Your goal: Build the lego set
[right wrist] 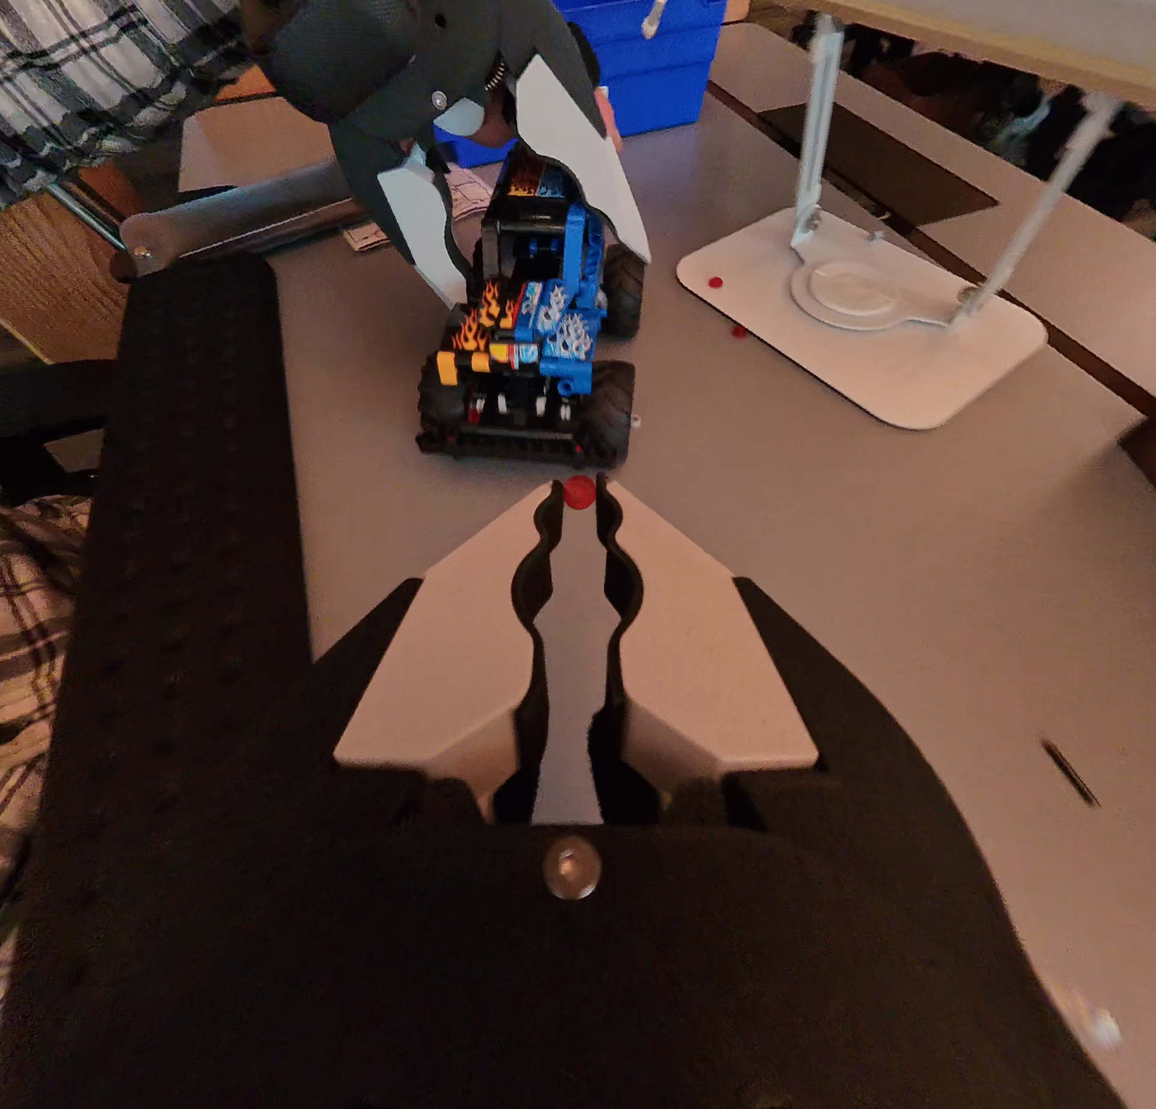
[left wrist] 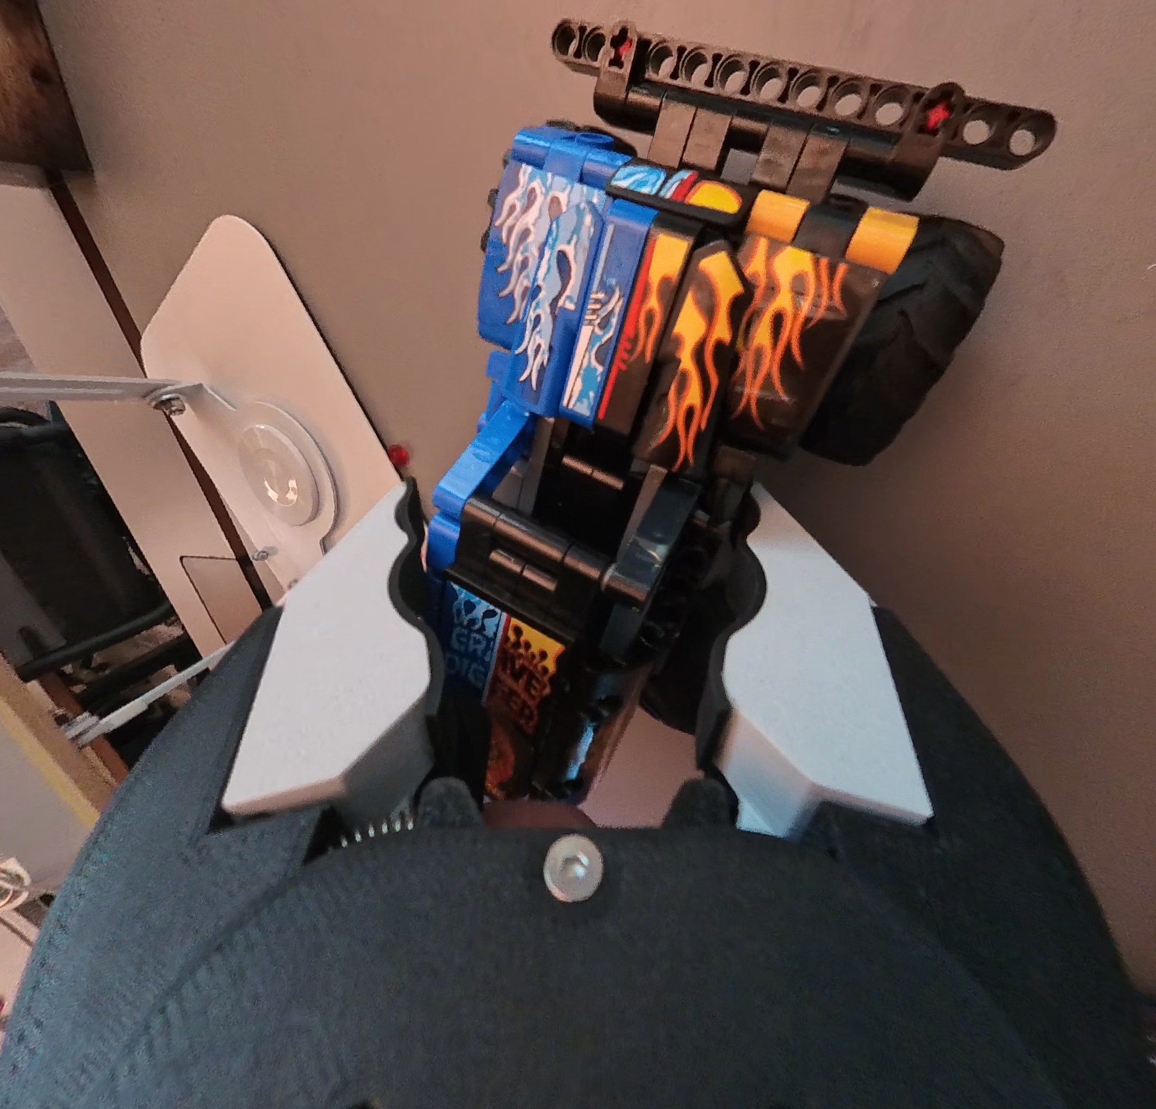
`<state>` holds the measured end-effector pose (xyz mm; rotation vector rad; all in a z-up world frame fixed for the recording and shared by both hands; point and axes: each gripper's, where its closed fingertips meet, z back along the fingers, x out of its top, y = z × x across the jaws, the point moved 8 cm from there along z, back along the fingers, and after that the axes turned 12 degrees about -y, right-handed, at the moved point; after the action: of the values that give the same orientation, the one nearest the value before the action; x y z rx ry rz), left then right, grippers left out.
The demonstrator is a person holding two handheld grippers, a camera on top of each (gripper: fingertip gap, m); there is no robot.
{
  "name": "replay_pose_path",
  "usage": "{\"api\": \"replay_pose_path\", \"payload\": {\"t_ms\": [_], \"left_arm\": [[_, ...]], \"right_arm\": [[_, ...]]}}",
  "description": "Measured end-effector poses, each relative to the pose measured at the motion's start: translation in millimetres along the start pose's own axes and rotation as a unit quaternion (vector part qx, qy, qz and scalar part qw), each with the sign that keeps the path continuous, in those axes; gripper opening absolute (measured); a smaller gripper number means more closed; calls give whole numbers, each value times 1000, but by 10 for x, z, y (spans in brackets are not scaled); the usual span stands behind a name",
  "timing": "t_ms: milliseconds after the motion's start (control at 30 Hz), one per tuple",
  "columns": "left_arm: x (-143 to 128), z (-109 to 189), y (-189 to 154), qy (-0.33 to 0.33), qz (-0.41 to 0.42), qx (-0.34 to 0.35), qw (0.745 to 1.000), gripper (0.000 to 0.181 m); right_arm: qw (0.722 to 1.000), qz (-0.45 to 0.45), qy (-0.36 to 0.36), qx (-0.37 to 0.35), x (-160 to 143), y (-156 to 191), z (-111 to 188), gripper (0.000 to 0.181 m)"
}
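blue-and-black brick truck (right wrist: 528, 341) ahead of claw: orange and white flame prints | small round red stud (right wrist: 578, 492) at clawtips | blue plastic bin (right wrist: 650, 47) beyond

Both views are dim and warm-tinted, with strong wide-angle bending toward the edges. The left wrist view blurs softly at 6 o'clock; the right wrist view smears at 5 o'clock and falls into shadow at 9 o'clock.

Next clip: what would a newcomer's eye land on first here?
The flame-decorated blue and black lego truck at table centre, clamped at its cab by the left gripper. Just in front of its bumper, the right gripper pinches a small red round piece at its fingertips.
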<state>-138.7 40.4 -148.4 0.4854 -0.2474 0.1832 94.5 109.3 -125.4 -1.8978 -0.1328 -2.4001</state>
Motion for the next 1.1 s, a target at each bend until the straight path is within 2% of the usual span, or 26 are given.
{"api": "replay_pose_path", "payload": {"t_ms": [167, 267, 367, 1100], "left_arm": [[3, -18, 4, -8, -5, 0, 1000, 99], [4, -22, -1, -14, -9, 4, 1000, 98], [10, -32, -9, -20, -14, 9, 1000, 99], [17, -42, -21, -36, -23, 15, 999, 99]], "right_arm": [[999, 28, 0, 37, -81, -2, -525, 8], [998, 26, -34, 53, -110, 8, -692, 8], [997, 45, -37, 54, -146, 9, -799, 7], [995, 64, -64, 43, -260, 31, -895, 8]]}}
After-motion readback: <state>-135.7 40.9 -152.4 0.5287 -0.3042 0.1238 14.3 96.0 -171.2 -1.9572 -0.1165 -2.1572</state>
